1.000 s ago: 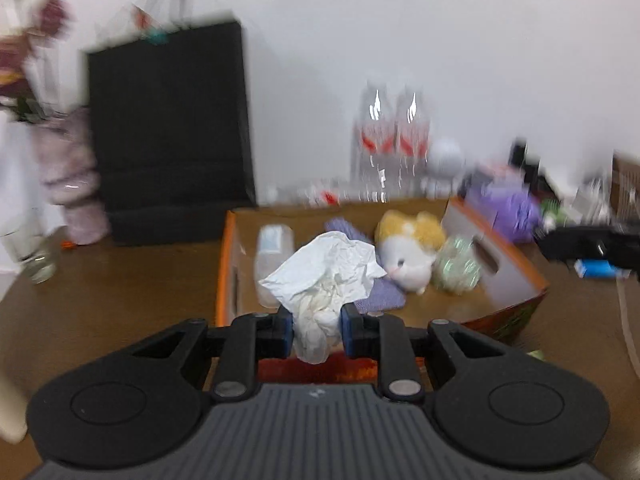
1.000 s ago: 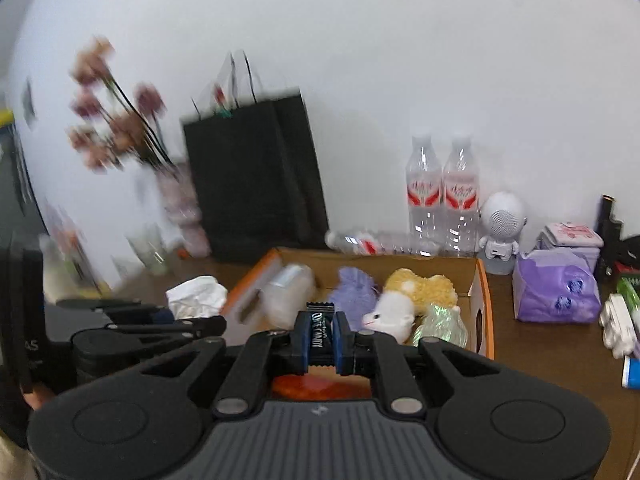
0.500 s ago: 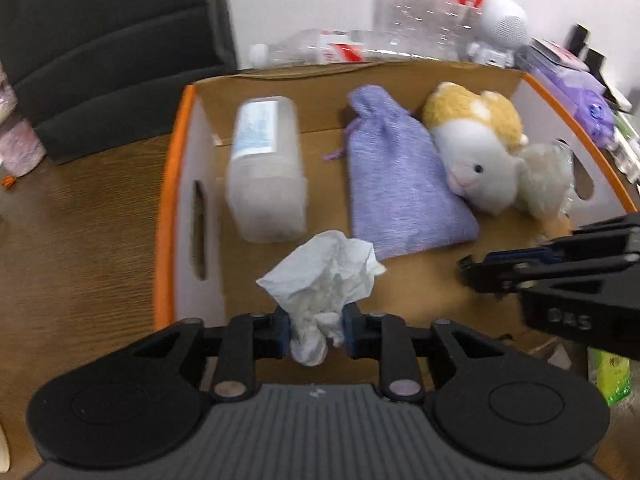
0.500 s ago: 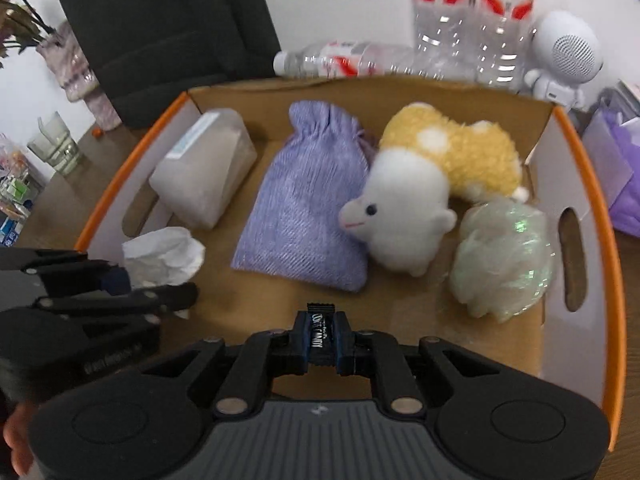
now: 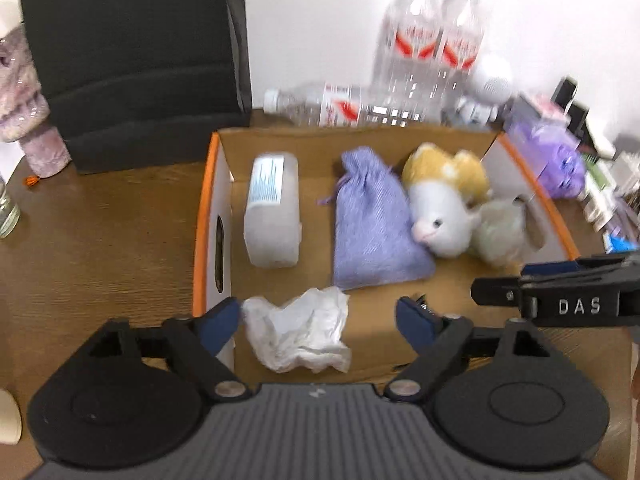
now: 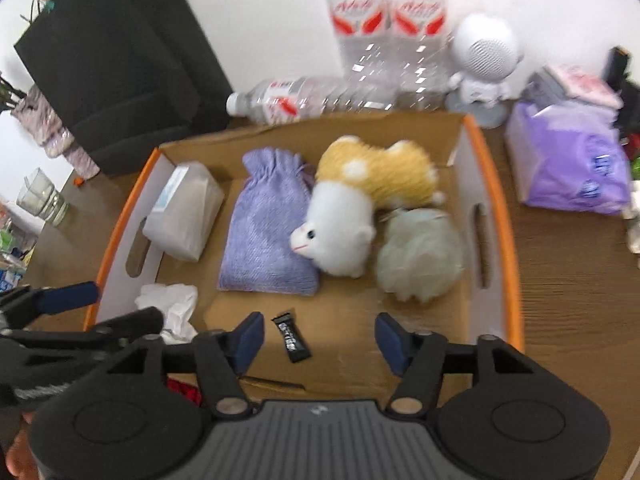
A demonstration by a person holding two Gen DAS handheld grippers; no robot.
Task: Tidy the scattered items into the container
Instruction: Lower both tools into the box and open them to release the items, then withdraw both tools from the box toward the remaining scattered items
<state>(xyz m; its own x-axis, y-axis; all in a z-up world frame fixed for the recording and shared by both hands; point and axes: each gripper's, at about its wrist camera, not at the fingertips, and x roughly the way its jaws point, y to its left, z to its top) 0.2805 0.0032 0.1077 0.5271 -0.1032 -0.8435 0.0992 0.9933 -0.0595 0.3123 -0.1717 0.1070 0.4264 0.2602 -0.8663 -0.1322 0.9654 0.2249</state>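
Wooden table, cardboard box, both grippers spread, black wrapper clear only from right wrist

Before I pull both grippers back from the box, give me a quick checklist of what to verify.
1. Left gripper open, fingers off the crumpled tissue: ok.
2. Tissue resting inside the cardboard box, near its front left corner: ok.
3. Right gripper open, clear of the black snack packet: ok.
4. Packet lying on the box floor: ok.
5. Plush toy and purple pouch out of the withdrawal path: ok.
6. More scattered items left outside the box: cannot tell.
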